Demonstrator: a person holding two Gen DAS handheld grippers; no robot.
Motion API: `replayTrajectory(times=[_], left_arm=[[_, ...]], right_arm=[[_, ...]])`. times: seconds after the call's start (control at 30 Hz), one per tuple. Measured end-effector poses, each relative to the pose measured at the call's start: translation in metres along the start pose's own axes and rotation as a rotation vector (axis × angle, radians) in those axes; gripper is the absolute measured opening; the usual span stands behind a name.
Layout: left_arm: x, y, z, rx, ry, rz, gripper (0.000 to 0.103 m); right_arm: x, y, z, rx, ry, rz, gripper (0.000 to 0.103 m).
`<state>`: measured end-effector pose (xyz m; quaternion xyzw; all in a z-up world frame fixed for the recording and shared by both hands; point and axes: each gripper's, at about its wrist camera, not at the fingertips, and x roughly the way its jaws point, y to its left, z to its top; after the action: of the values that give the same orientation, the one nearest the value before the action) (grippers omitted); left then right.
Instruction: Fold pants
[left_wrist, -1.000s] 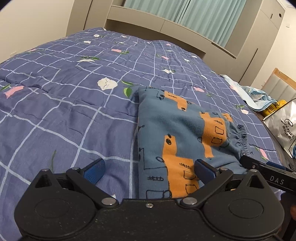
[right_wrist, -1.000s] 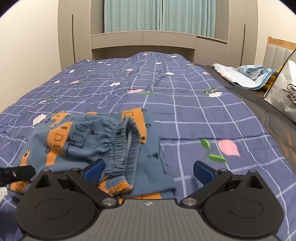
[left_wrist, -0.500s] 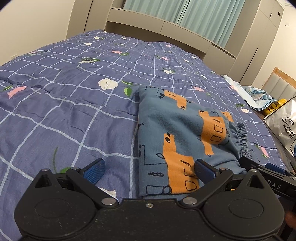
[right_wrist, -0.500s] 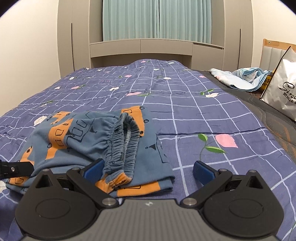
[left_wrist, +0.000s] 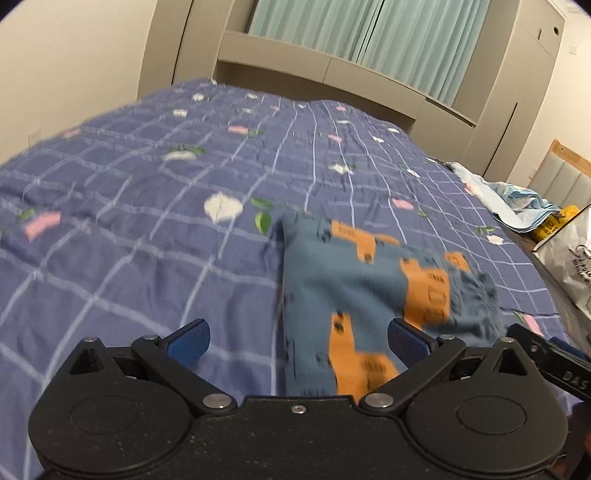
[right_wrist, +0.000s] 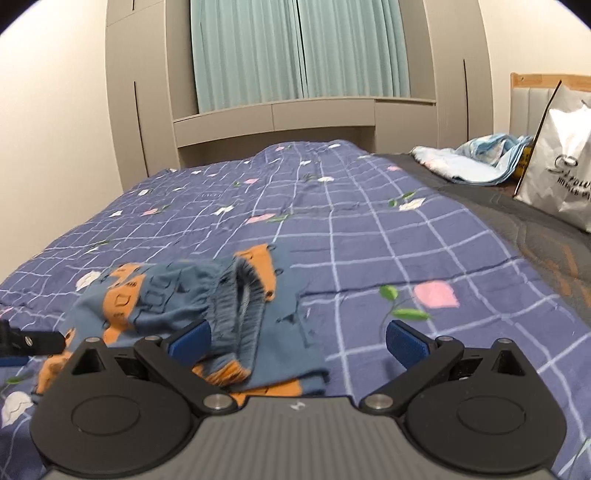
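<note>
**Folded pants lie on the bed, both grippers empty above them**

The pants (left_wrist: 354, 295), blue with orange blocks, lie folded into a compact bundle on the near part of the bed (left_wrist: 147, 240), the elastic waistband (right_wrist: 240, 306) doubled on top toward the right; this looks like a finished or nearly finished fold, so nothing needs holding.

The left gripper (left_wrist: 297, 338) hangs with its blue pads spread wide and nothing between them, the bundle's near left edge showing through the gap; the right gripper (right_wrist: 298, 338) is likewise spread and empty, its left pad (right_wrist: 190, 336) just in front of the waistband, whether touching I cannot tell.

Each gripper's tip shows at the edge of the other's view; the letters "DAS" read on the right one; a white bag (right_wrist: 557, 162) at the far right carries dark script too blurred to read; a yellow package (left_wrist: 554, 221) beside it bears illegible marks.
</note>
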<state>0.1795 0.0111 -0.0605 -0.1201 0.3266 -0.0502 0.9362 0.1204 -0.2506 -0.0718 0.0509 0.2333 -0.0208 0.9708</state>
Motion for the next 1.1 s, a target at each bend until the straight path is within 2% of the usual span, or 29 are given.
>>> replayTrajectory(times=[0.13, 0.3, 0.37, 0.4, 0.47, 0.63, 0.8, 1.1], left_arm=[[0.019, -0.005, 0.019, 0.052, -0.029, 0.026, 0.102], [0.049, -0.007, 0.034, 0.085, -0.008, 0.04, 0.102], [0.058, -0.007, 0.036, 0.091, 0.009, 0.045, 0.102], [0.06, -0.006, 0.035, 0.09, 0.015, 0.044, 0.102], [0.062, -0.004, 0.034, 0.08, 0.023, 0.034, 0.102], [0.061, 0.001, 0.032, 0.049, 0.019, 0.007, 0.102], [0.052, 0.006, 0.024, -0.03, 0.022, -0.077, 0.102], [0.053, 0.0, 0.009, -0.014, 0.028, -0.07, 0.102]], right_arm=[[0.015, 0.007, 0.016, -0.054, -0.011, 0.017, 0.103], [0.044, 0.024, 0.034, -0.141, 0.002, 0.037, 0.103], [0.054, 0.03, 0.037, -0.174, 0.012, 0.014, 0.103], [0.06, 0.031, 0.037, -0.19, 0.022, -0.023, 0.103], [0.064, 0.029, 0.037, -0.185, 0.038, -0.053, 0.103], [0.068, 0.015, 0.026, -0.148, 0.067, -0.054, 0.103], [0.068, 0.006, 0.022, -0.119, 0.071, -0.04, 0.103], [0.066, 0.001, 0.02, -0.098, 0.059, -0.055, 0.103]])
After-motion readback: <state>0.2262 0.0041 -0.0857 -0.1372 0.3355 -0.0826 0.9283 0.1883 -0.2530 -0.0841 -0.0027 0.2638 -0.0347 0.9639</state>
